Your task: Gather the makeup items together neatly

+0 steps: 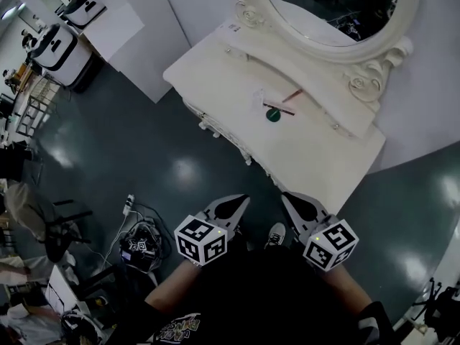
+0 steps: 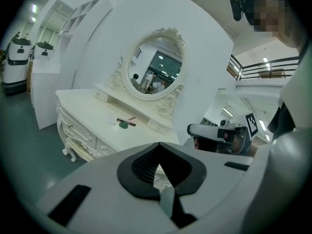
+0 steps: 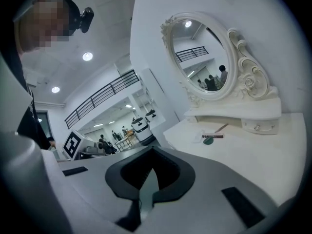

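Note:
On the white dressing table (image 1: 215, 77) lie the makeup items: a round dark green compact (image 1: 273, 115), a dark stick (image 1: 279, 108), a pink pencil (image 1: 292, 95) and a small clear item (image 1: 259, 100). They also show small in the left gripper view as the compact (image 2: 124, 125) and in the right gripper view as the compact (image 3: 208, 141). My left gripper (image 1: 243, 198) and right gripper (image 1: 284, 195) are both shut and empty, held side by side over the floor, short of the table's near edge.
An oval mirror (image 1: 338, 9) in an ornate frame stands at the table's back on a low shelf (image 1: 323, 85). Cables and a power strip (image 1: 133, 221) lie on the dark floor at left. White robot bases (image 1: 57, 45) stand far left.

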`<act>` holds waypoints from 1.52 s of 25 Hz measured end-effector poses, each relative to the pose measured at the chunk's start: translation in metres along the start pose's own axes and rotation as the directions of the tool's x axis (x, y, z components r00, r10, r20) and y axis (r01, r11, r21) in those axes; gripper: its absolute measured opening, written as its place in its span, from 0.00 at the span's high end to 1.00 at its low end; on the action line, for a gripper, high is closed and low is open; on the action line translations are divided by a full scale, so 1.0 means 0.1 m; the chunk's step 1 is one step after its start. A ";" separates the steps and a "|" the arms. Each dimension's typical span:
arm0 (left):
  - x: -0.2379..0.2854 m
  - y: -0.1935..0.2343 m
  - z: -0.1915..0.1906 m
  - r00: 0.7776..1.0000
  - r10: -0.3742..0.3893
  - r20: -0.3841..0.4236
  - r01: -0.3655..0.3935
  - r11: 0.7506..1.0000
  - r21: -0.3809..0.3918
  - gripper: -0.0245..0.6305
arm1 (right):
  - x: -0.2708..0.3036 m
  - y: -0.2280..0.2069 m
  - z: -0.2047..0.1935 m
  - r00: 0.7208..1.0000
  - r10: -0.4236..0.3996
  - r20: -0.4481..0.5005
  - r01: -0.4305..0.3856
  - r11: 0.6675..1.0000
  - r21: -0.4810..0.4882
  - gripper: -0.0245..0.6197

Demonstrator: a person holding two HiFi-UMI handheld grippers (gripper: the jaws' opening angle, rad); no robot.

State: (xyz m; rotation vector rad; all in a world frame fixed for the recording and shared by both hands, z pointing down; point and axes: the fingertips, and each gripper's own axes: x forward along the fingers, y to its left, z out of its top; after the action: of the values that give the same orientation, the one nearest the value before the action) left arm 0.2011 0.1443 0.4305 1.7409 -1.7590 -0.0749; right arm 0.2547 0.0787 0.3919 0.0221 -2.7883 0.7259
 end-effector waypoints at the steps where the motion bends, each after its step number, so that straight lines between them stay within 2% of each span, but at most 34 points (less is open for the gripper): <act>1: -0.01 0.05 0.03 1.000 -0.009 -0.005 0.009 1.000 0.002 0.95 | 0.05 0.02 0.01 1.000 -0.011 0.005 0.011 1.000 0.002 0.92; 12: -0.19 0.62 0.20 0.993 -0.105 -0.053 0.106 0.994 0.030 0.95 | 0.61 0.23 0.07 0.991 -0.118 0.056 0.118 0.993 0.015 0.92; 22: -0.44 1.12 0.33 0.980 -0.175 -0.091 0.181 0.981 0.063 0.95 | 1.06 0.49 0.08 0.973 -0.208 0.105 0.206 0.978 0.028 0.92; 30: -0.52 1.34 0.37 0.980 -0.183 -0.080 0.187 0.981 0.049 0.95 | 1.24 0.59 0.06 0.968 -0.234 0.090 0.233 0.972 0.027 0.92; 38: -0.48 1.46 0.41 0.983 -0.169 -0.076 0.172 0.985 0.035 0.95 | 1.44 0.51 0.12 0.973 -0.219 0.069 0.218 0.976 0.024 0.92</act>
State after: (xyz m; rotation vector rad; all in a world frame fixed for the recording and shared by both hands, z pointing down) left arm 0.0496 0.1888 0.4481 1.8973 -1.5675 -0.0486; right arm 0.1088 0.1254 0.3939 0.3593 -2.7863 0.7040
